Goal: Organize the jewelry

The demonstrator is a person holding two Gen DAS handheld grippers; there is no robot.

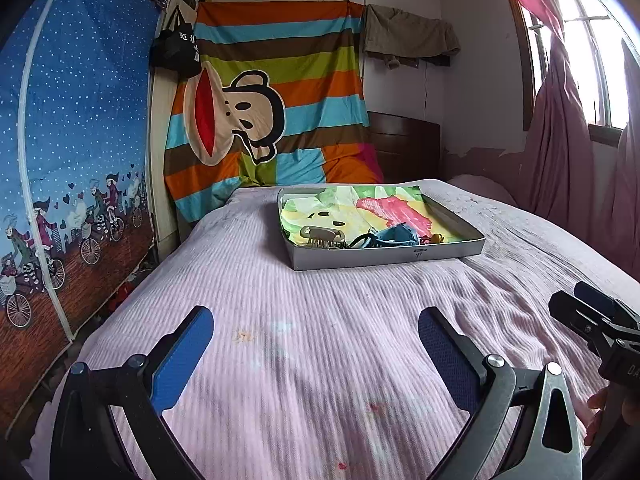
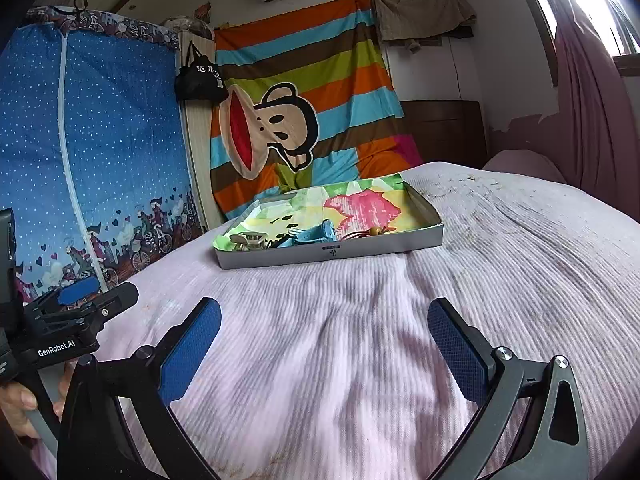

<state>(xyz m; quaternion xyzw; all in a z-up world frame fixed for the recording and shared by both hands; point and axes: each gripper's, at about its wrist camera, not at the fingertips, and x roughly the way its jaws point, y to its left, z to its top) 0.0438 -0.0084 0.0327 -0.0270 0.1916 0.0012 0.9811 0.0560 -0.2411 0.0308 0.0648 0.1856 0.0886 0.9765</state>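
- Two grippers w/ blue-padded black fingers hover low over a bed covered in a pale pink ribbed blanket [image 1: 320, 300], both empty.
- Left gripper [image 1: 316, 344]: fingers spread wide apart, released, nothing between them.
- Right gripper [image 2: 324, 340]: fingers likewise spread wide, released; pointing toward the tray.
- Shallow grey cardboard tray [image 1: 384, 254] sits on the blanket further up the bed, well apart from both grippers; lined w/ a bright multicolour printed cloth [image 1: 384, 204].
- Jewelry & accessories bunched along the tray's near edge: beige plastic claw hair clip [image 1: 322, 236] at left, light-blue fabric piece [image 1: 394, 234] mid, small yellow bead on a cord [image 2: 375, 231] toward the right.
- Dark tangled bits between clip & blue piece; can't tell what they are.
- Behind the bed: striped cloth w/ a cartoon monkey face [image 1: 248, 116]; blue dotted fabric wardrobe [image 1: 72, 140] at left.
- Part of a hand [image 2: 16, 404] grips the left gripper's handle in the right wrist view.
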